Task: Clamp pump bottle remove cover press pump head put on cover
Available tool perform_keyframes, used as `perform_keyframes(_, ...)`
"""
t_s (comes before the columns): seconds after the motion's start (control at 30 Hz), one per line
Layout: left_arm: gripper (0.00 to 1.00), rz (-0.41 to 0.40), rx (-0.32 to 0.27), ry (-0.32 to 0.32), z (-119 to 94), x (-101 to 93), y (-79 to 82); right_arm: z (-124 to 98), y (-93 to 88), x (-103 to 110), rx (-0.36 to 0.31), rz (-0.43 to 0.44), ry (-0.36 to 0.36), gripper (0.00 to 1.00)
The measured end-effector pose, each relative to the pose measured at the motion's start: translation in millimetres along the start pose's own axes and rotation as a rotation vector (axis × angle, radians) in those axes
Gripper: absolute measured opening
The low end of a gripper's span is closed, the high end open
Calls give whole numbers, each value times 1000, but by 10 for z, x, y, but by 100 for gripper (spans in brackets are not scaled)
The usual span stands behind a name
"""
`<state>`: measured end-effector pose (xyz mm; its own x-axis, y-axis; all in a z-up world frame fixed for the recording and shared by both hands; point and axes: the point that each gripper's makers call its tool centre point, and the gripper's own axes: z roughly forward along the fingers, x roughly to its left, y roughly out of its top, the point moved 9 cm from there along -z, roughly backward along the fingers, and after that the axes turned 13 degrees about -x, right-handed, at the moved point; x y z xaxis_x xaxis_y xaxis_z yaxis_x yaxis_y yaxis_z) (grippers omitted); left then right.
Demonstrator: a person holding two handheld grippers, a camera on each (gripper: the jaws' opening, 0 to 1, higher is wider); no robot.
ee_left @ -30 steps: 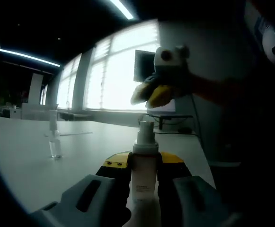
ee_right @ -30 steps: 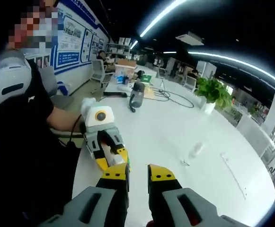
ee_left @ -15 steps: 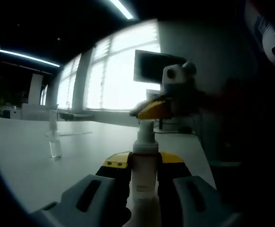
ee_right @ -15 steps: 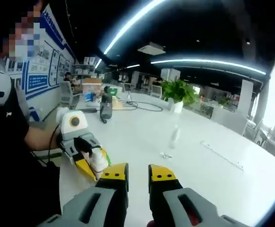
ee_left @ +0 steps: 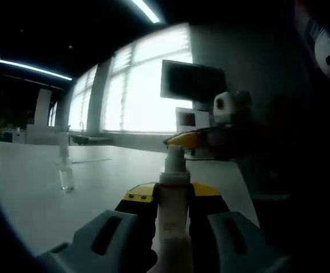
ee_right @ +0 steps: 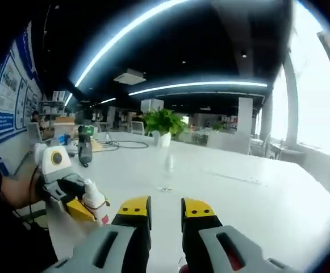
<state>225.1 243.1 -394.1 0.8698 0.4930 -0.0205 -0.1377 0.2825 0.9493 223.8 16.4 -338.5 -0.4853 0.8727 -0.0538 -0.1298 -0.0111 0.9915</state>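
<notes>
In the left gripper view, the left claw [ee_left: 173,213] is closed on the body of the white pump bottle [ee_left: 173,210], which stands upright between its yellow-tipped jaws with its long axis running straight up. The pump head [ee_left: 175,159] is bare at the top, with no cover on it. Just behind and above the head, the right claw [ee_left: 188,139] reaches in from the right, its yellow tips level with the nozzle's top; whether they touch it cannot be told. The press should therefore run down along the bottle's axis.

In the right gripper view, the right claw [ee_right: 166,210] is nearly closed and holds nothing, and the bottle [ee_right: 95,202] lies low to its left. Farther off on the white surface [ee_right: 238,196] stands the clear cover [ee_right: 167,173], well apart from both claws.
</notes>
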Motion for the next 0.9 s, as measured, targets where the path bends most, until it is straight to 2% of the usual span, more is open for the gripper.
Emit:
perform_keyframes(0.13,12,-2,0,-1,2,-1,1,-113,-66,6,-44,-26,-120,18)
perform_keyframes(0.33,12,-6,0,0,3,-2,2,-251,-246,-37,-57,-47,-203,19)
perform_keyframes(0.47,12,-5,0,4,2,3,1,-295,-370,-101,-34,-12,-215,19)
perform_keyframes(0.67,12,-3,1,7,2,4,1,-331,-485,-54,-35,3,-222,20)
perform_keyframes(0.73,12,-5,1,7,1,8,-1,-389,-541,-32,-18,-42,-219,20)
perform_keyframes(0.83,12,-8,2,6,0,13,-3,-503,-652,-56,6,-31,-241,20)
perform_keyframes(0.87,12,-8,2,6,0,14,-3,-521,-671,-67,11,-27,-248,20)
perform_keyframes(0.9,12,-9,2,6,0,15,-4,-517,-615,-61,-8,-54,-252,19)
